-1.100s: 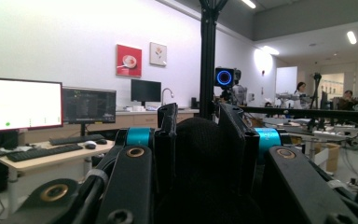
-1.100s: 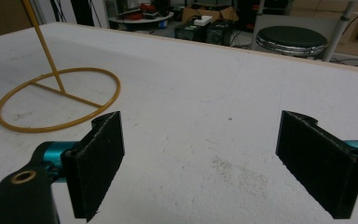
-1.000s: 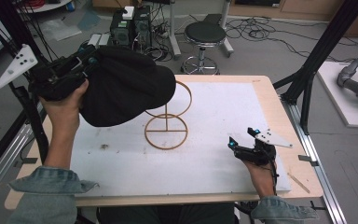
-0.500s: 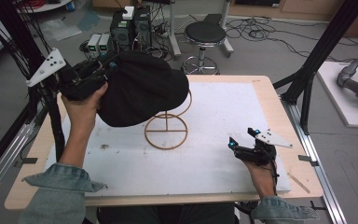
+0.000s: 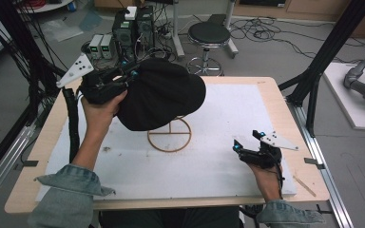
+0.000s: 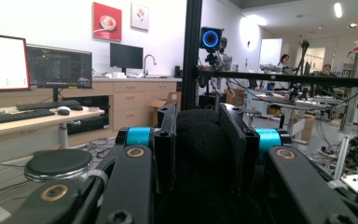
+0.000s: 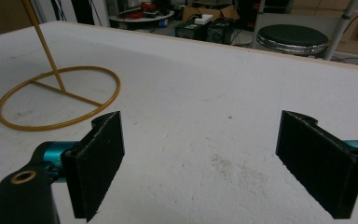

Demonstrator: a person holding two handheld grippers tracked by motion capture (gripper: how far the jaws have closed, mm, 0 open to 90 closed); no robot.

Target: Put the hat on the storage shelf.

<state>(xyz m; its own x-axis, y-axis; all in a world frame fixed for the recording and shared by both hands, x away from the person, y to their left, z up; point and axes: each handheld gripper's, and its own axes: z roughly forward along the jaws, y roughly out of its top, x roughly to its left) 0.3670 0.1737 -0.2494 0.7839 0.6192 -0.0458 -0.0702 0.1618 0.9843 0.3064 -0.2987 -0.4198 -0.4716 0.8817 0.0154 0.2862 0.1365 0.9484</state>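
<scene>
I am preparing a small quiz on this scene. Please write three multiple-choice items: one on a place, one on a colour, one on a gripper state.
1. Where is the black cap?
A. over the wire stand
B. on the stool
C. flat on the table

2. What colour is the wire stand?
A. blue
B. golden yellow
C. white

3. How is the right gripper?
A. shut on the cap
B. shut on nothing
C. open

Key: 1 A, the left gripper holds the cap above the stand; 2 B, its ring is yellow; 3 C, its jaws stand wide apart.
</scene>
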